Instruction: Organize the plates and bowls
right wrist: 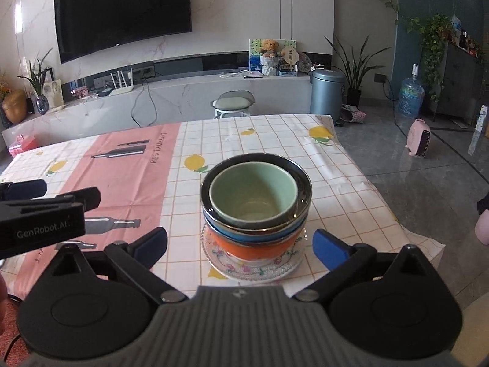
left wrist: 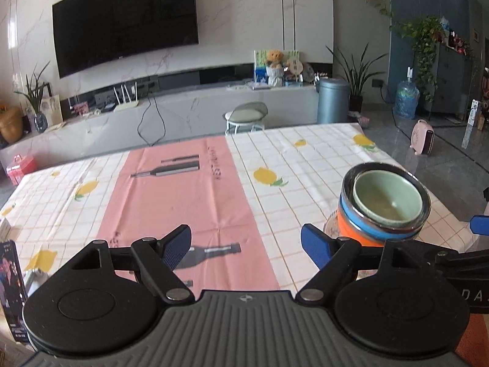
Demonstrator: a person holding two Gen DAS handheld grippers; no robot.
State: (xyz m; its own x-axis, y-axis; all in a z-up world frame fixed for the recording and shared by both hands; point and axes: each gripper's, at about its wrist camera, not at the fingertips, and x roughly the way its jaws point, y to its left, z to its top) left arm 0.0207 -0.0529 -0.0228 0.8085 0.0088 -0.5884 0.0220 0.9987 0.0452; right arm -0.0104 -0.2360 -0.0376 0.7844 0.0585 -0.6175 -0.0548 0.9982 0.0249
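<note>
Bowl stack (right wrist: 256,205) on glass plate (right wrist: 253,267), tabletop (right wrist: 336,183) centre in rt view: green in steel, blue, orange, nested to save space. Rt claw (right wrist: 240,244) spread, empty, facing it; lt claw (left wrist: 246,246) spread, empty, stack at 2 o'clock.

My table (right wrist: 351,165) has a white checked cloth with yellow lemon prints over it, and a pink runner (right wrist: 128,177) with grey bottle pictures lies flat down the left-middle part. Near the right front there's a clear glass plate (right wrist: 269,270) with little flowers sitting right on the cloth. A boxed thing (left wrist: 12,290) with a printed photo stands at the left edge, can't read it.
</note>
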